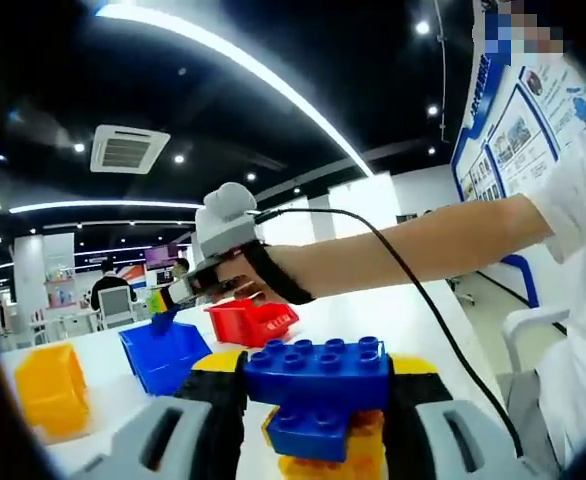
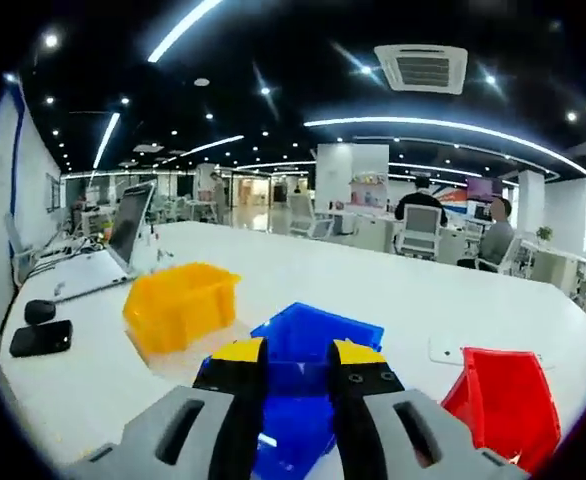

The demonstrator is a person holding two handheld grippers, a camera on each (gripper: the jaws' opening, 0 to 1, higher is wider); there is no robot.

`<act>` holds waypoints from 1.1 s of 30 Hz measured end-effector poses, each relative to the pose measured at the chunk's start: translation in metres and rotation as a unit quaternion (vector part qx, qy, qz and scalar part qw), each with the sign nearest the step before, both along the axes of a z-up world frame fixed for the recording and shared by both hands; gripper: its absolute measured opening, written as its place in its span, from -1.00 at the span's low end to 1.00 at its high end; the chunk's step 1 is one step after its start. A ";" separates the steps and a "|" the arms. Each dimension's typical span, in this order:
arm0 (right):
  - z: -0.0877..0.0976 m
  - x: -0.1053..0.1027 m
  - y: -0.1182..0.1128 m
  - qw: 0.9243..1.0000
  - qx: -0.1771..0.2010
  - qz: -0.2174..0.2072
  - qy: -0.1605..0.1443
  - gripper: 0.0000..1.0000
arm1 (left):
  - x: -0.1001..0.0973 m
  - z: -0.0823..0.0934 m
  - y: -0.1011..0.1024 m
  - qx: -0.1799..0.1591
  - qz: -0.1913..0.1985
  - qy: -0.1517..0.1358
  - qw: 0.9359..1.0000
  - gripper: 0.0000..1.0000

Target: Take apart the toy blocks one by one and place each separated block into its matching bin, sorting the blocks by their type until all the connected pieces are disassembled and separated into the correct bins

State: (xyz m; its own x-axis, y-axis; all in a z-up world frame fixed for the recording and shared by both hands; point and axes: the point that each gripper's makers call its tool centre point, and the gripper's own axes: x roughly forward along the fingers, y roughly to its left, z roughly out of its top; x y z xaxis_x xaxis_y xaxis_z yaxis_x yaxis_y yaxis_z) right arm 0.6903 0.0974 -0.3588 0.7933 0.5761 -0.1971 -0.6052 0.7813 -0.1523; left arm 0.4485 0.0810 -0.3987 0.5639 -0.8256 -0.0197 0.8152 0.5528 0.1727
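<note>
Blocks (image 1: 315,400), lower part cut off

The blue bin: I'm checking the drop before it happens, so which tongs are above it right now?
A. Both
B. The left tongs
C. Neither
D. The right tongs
D: in the right gripper view the right tongs point down over the blue bin, and in the left gripper view they hang above it, while the left tongs hold the block stack.

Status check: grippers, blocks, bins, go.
Left gripper shut on blue block stack. Right gripper over blue bin, jaws near closed, grip unclear. Yellow bin, red bin flank it, unobstructed.
</note>
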 end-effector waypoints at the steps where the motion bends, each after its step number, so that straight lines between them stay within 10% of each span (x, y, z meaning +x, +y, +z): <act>1: -0.001 0.000 0.000 1.000 0.001 -0.001 0.002 0.00 | 0.000 0.000 0.000 0.001 0.000 -0.001 1.000 0.09; 3: 0.000 -0.003 0.001 1.000 0.007 0.007 0.000 0.21 | 0.000 0.000 0.000 0.001 0.000 -0.001 1.000 0.09; 33: 0.052 -0.127 -0.030 0.980 0.093 0.173 -0.038 0.03 | 0.001 0.000 0.000 -0.001 0.003 0.002 1.000 0.09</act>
